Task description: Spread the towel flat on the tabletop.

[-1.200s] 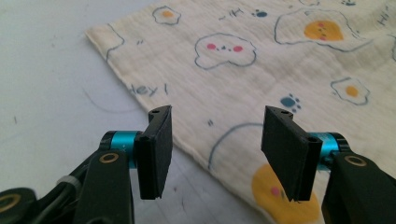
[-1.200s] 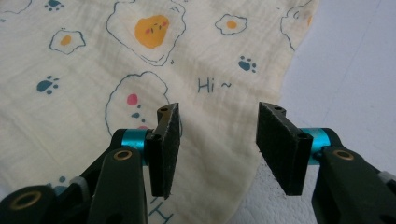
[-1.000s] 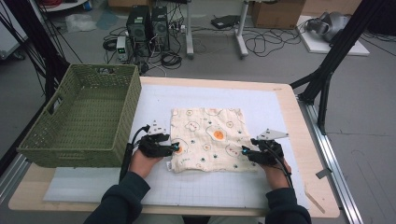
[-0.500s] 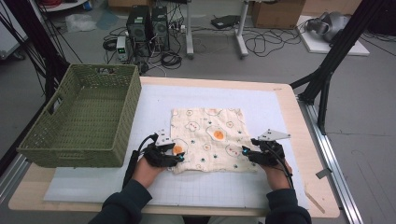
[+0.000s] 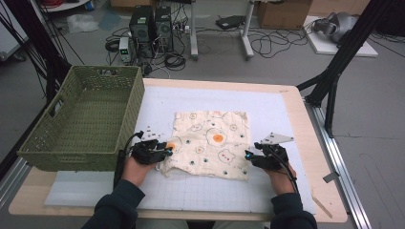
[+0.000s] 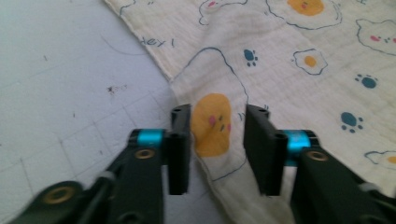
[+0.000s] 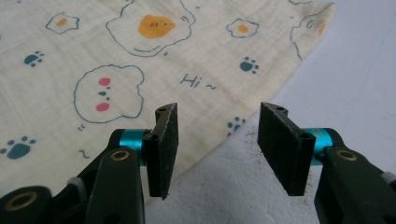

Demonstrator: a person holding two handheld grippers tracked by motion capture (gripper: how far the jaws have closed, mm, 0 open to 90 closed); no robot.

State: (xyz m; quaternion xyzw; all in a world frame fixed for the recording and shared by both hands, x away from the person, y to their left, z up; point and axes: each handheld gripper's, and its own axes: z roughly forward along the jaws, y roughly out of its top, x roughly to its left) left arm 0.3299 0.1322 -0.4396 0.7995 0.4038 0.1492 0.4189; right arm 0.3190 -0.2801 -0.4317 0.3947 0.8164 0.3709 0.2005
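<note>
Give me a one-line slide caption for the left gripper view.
Left gripper, jaws just closing, straddles a raised fold of the printed cloth on the white mat.

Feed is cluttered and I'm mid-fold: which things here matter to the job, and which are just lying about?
In the job: cloth; left gripper, jaws just been closing astride a raised fold; right gripper, open at the cloth's edge.

Lying about: basket, computer boxes, floor cables.

Table [image 5: 305, 143], wooden top, bearing a white gridded mat [image 5: 267, 119]. On mat: cream printed cloth [image 5: 210, 143], lying flat. At left: green woven basket [image 5: 86, 119].
</note>
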